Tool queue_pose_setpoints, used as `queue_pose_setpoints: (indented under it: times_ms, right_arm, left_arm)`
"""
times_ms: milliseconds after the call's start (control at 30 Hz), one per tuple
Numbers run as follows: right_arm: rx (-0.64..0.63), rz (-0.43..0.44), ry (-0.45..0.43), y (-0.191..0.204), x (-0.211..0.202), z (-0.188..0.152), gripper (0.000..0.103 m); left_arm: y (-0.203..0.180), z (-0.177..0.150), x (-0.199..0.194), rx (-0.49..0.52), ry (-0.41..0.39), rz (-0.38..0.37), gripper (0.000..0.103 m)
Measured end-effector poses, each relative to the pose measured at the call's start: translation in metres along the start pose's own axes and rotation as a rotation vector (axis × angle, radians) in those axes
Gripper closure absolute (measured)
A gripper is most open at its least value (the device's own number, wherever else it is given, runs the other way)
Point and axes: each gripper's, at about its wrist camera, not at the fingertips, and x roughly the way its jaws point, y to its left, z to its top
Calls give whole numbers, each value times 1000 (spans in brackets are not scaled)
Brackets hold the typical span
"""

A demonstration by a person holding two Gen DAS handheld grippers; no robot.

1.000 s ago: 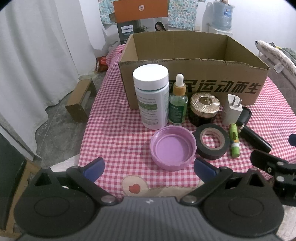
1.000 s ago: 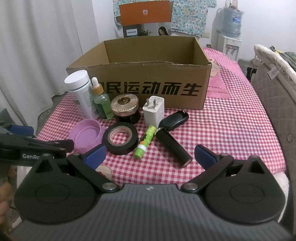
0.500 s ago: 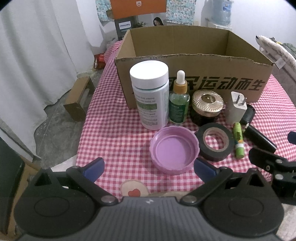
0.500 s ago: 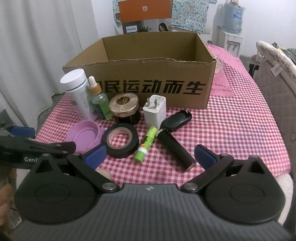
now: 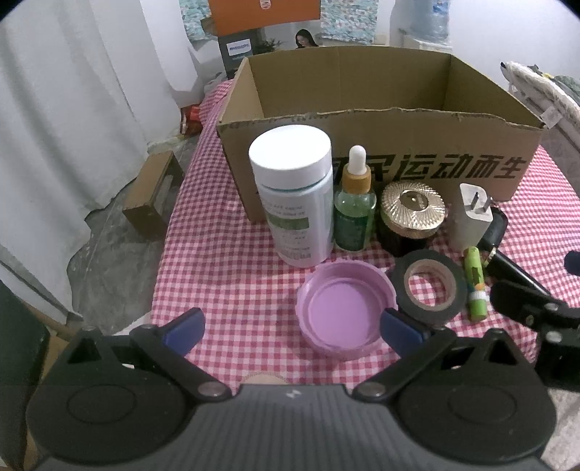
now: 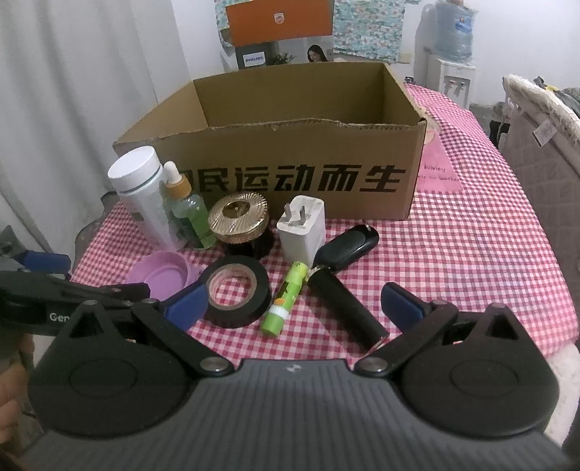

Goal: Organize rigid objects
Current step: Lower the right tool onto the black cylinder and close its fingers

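An open cardboard box (image 5: 380, 145) (image 6: 290, 166) stands on the checked table. In front of it stand a white bottle (image 5: 293, 195) (image 6: 145, 192), a green dropper bottle (image 5: 355, 210) (image 6: 188, 210), a gold-lidded jar (image 5: 413, 213) (image 6: 239, 224) and a white charger (image 5: 471, 221) (image 6: 302, 232). Nearer lie a purple lid (image 5: 344, 311) (image 6: 163, 275), black tape roll (image 5: 429, 286) (image 6: 235, 290), green tube (image 5: 475, 286) (image 6: 286, 297), black cylinder (image 6: 344, 308) and key fob (image 6: 348, 246). My left gripper (image 5: 291, 328) is open, its right finger by the lid. My right gripper (image 6: 293, 308) is open above the tube.
A small cardboard box (image 5: 152, 195) lies on the floor at the left beyond the table edge. White curtains (image 5: 72, 108) hang at the left. A padded chair (image 6: 543, 137) stands at the right. An orange box (image 6: 279, 18) stands behind the table.
Both grippers have moved forward toward the objects and the box, which look larger now. Both stay open. No object has moved.
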Motion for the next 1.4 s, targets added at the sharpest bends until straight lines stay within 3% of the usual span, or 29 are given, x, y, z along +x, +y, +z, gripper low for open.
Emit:
queue_pose_setpoints:
  times_ms: [167, 400, 533, 700, 900, 1033, 1100, 1233, 1400]
  right_arm:
    - [11, -17, -53, -17, -10, 5, 1]
    - [21, -96, -84, -64, -28, 6, 2]
    - [77, -42, -48, -93, -28, 4, 5]
    - [104, 91, 18, -107, -14, 11, 25]
    - [63, 221, 165, -94, 28, 25, 55]
    - [-5, 254, 248, -81, 54, 30, 64]
    - [-22, 272, 282, -77, 63, 29, 75]
    - [-3, 282, 298, -77, 69, 27, 81]
    - [162, 289, 308, -103, 61, 19, 82]
  left_arm:
    - [-4, 6, -1, 23, -21, -29, 0]
    - [-28, 8, -15, 147, -120, -212, 0]
    - [-52, 7, -18, 240, -157, -328, 2]
    - [-84, 2, -19, 324, -152, -478, 8]
    - [-110, 0, -6, 348, -72, -514, 34]
    - [-118, -4, -4, 366, -58, -517, 35]
    - [-123, -6, -5, 378, -57, -518, 36]
    - [-130, -7, 1, 401, -41, -526, 37]
    - [-140, -7, 3, 421, -32, -546, 37]
